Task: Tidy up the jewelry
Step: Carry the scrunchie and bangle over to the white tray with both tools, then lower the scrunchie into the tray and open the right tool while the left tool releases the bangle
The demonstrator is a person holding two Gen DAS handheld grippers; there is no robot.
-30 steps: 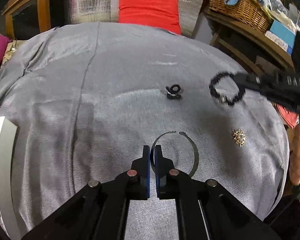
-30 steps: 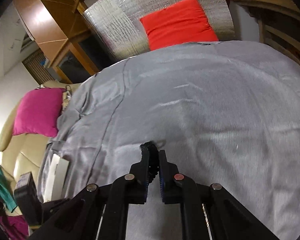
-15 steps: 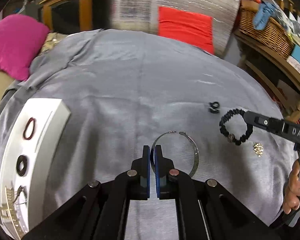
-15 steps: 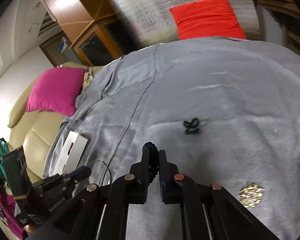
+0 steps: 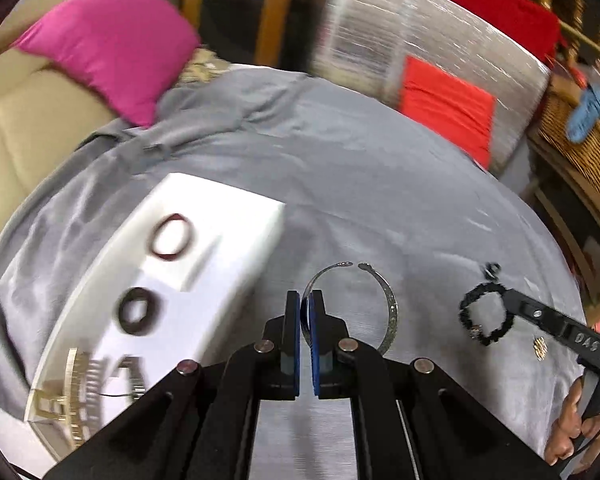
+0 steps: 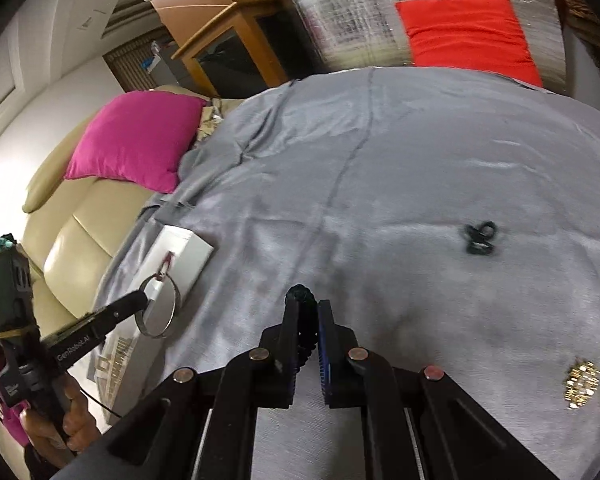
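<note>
Bangle (image 5: 382, 308), thin silver and open at its far side, is pinched by its left edge between the closed fingers of the left hand-held gripper (image 5: 307, 304), above the grey cloth (image 5: 380, 200). Just left of this gripper lies a white tray (image 5: 228, 240) with two dark rings and a gold watch inside. To its right, the right hand-held gripper (image 6: 308, 308) is closed on a black beaded bracelet (image 5: 485, 314). Ahead and right of that gripper a small black piece (image 6: 480, 238) lies on the cloth, and near right a gold brooch (image 6: 582, 384).
</note>
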